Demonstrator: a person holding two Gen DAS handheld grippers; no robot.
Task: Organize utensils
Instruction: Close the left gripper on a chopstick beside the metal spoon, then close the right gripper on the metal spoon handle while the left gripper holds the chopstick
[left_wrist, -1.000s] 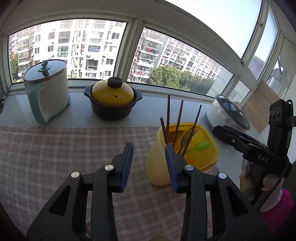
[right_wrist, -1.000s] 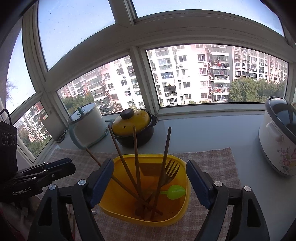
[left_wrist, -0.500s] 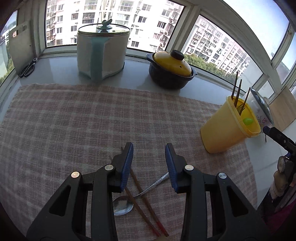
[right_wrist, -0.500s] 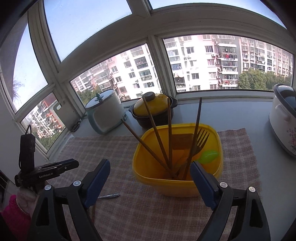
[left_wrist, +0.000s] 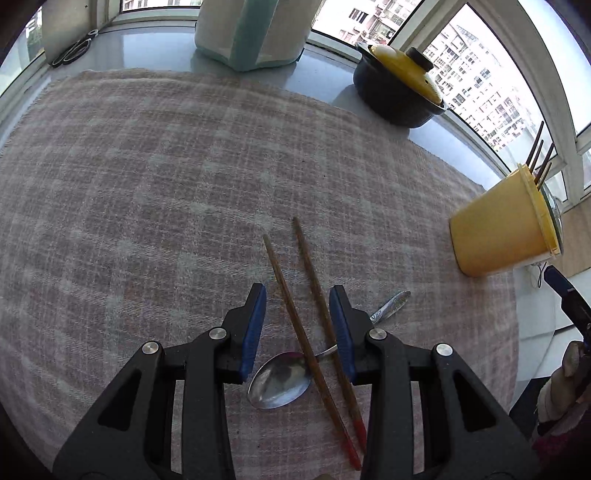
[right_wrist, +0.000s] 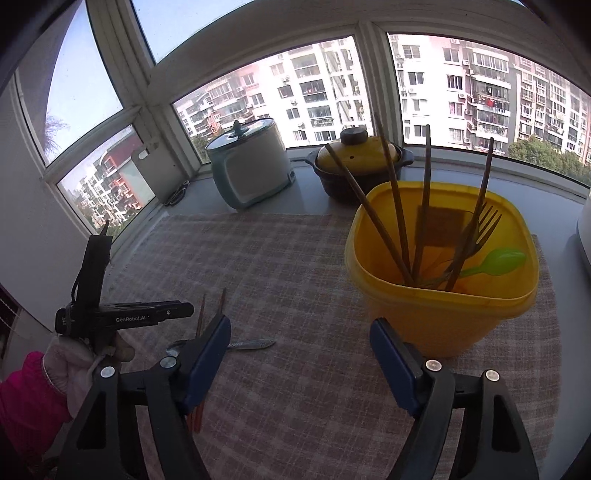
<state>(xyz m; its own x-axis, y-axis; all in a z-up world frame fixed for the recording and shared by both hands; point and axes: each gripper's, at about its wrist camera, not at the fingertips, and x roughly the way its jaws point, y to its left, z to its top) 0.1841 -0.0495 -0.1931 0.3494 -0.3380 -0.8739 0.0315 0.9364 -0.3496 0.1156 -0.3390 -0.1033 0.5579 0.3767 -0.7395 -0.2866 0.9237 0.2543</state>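
Observation:
Two brown chopsticks (left_wrist: 295, 317) with red ends lie on the checked cloth (left_wrist: 166, 184), crossing a metal spoon (left_wrist: 279, 384). My left gripper (left_wrist: 297, 291) hangs over them, open, with both sticks running between its blue pads untouched. A yellow tub (right_wrist: 439, 295) holds several chopsticks, a fork and a green spoon (right_wrist: 498, 258). Just in front of it and to its left my right gripper (right_wrist: 299, 325) stands wide, its jaws closing with only cloth between them. In the right wrist view the left gripper (right_wrist: 122, 317) is in a gloved hand, beside the chopsticks (right_wrist: 201, 314).
Along the window sill stand a white and teal cooker (right_wrist: 251, 166) and a black pot with a yellow lid (right_wrist: 358, 166). Scissors (left_wrist: 72, 51) lie in the far left corner. Another white cooker (right_wrist: 585, 229) stands right of the tub.
My left gripper swung away from the yellow tub and sank over the chopsticks and spoon. My right gripper drew back and left from the tub, and its jaws narrowed a little.

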